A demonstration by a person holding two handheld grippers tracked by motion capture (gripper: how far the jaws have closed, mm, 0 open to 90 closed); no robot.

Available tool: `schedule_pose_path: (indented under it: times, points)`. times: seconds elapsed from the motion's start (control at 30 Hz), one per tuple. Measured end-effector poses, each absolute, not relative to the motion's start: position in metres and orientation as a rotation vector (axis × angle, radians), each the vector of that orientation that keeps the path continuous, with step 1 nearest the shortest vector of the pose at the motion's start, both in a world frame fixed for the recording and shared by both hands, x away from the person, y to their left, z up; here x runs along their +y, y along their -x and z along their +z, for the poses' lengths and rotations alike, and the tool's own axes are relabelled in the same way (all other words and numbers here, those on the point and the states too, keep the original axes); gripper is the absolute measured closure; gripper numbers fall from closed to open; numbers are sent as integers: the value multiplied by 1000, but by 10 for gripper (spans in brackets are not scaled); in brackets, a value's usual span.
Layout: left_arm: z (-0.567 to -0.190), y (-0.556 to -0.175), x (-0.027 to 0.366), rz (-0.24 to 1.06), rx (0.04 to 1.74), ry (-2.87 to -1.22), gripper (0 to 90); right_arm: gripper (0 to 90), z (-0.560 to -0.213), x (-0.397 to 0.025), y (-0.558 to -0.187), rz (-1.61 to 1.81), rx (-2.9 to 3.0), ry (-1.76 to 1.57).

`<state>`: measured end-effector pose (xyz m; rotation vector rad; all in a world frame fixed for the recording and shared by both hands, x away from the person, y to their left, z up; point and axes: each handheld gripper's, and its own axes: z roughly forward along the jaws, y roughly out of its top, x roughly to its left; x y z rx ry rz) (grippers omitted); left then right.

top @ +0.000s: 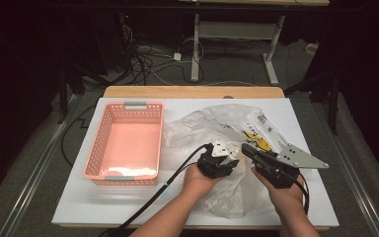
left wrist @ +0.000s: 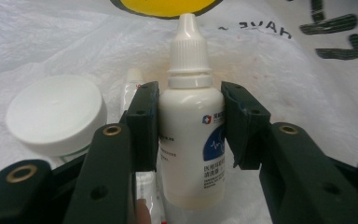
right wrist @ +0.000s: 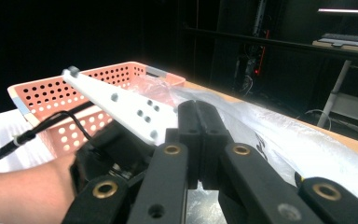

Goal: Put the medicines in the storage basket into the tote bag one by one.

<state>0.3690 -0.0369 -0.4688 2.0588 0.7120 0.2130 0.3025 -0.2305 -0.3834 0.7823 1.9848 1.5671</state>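
A white dropper bottle (left wrist: 191,144) with a blue label stands between the jaws of my left gripper (left wrist: 189,100), which press it on both sides. This happens inside a translucent plastic bag (top: 227,123) printed with yellow and black, lying on the table right of centre. My left gripper (top: 222,159) reaches into the bag's mouth. My right gripper (top: 245,148) sits just to its right, jaws shut (right wrist: 199,112) on a fold of the bag's film. A white round-lidded jar (left wrist: 56,114) and a small tube (left wrist: 133,79) lie in the bag beside the bottle.
A pink perforated basket (top: 98,148) stands on the left of the white table (top: 79,207); its rim (right wrist: 42,88) shows behind the left hand in the right gripper view. Cables trail from both grippers toward the near edge. Beyond the table are a dark floor and a desk frame.
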Motion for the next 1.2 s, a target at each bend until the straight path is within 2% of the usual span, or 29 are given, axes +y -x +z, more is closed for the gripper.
schedule_pose_path:
  times: [0.43,0.6,0.67,0.93,1.2]
  points:
    - [-475,-374,-45,187,732,-2069,567,900,-384,-231,-303,1565,1991,-784]
    - [-471,-371,-41,168,714,-2073,476,900,-384,-231,-303,1566,1989,-779]
    - [-469,-368,-38,172,712,-2058,467,900,-384,-231,-303,1568,1986,-786]
    - [-457,-353,-6,182,710,-2031,399,900,-383,-231,-303,1566,1984,-781]
    - [-458,-326,40,238,748,-2082,322,900,-383,-231,-302,1562,1988,-783]
